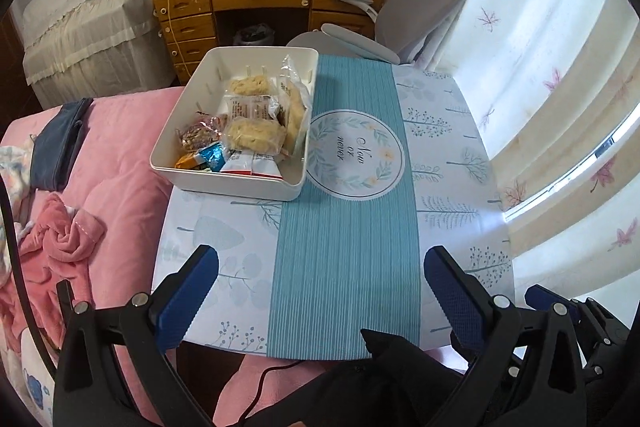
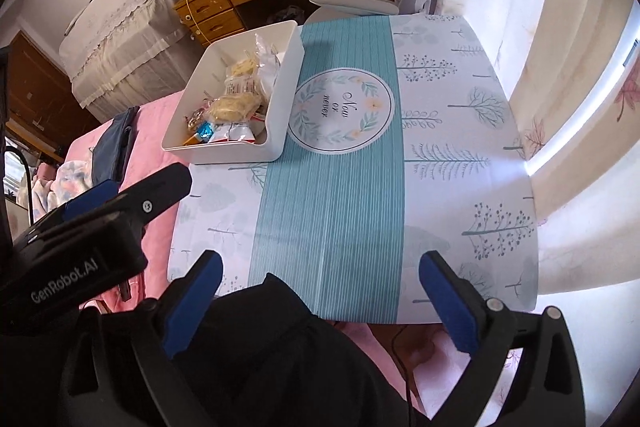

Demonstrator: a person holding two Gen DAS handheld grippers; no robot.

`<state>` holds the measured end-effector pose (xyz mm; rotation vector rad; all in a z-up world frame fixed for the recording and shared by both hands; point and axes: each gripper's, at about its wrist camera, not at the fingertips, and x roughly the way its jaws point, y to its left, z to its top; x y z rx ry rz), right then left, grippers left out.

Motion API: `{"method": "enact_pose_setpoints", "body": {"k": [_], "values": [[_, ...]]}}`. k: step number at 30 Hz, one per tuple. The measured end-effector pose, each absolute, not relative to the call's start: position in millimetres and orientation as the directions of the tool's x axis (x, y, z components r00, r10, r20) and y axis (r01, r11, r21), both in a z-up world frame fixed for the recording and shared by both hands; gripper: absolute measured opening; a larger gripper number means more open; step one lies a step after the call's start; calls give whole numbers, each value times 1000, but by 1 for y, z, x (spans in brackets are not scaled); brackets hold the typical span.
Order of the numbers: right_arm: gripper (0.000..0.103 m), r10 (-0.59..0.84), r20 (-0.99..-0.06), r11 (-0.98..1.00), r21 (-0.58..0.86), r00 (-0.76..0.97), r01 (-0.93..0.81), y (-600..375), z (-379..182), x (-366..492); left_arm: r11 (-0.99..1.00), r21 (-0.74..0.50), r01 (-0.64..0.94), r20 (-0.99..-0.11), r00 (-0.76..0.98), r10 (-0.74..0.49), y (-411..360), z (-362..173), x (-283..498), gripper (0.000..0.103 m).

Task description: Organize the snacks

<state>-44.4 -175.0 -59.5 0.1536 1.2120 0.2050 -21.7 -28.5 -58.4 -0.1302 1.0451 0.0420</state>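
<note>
Both tongs, the left tongs (image 1: 320, 275) and the right tongs (image 2: 320, 279), gape wide and empty above the bare near end of the worktop (image 1: 348, 267), while every visible snack (image 1: 256, 135) lies in the white bin (image 1: 240, 183) at its far left corner, so the sorting looks finished.

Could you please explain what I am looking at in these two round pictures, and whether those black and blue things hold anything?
There is no robot here: a person holds one pair of tongs in each hand, with a wide-angle camera on each looking along its fingers. One picture comes from the left tongs, the other from the right tongs. Both stand open and hold nothing. Below them is a small table with a blue patterned cloth. On its far left corner sits a white bin filled with wrapped snacks. No snack lies loose on the cloth.
</note>
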Motion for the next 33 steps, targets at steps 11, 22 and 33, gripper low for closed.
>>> {"method": "enact_pose_setpoints", "body": {"k": [11,22,33], "values": [[99,243,-910,969,244,335,-39,-189,-64,-52,994,-84,-74,-869,494,-37,-43,-64,-25,102],[99,259,-912,965,259,320,-42,-189,-65,-52,993,-84,-79,-872,488,-35,-39,-63,-24,102],[100,267,-912,963,265,310,-48,-184,-67,-50,994,-75,-83,-870,492,-25,-40,-62,-26,102]]}}
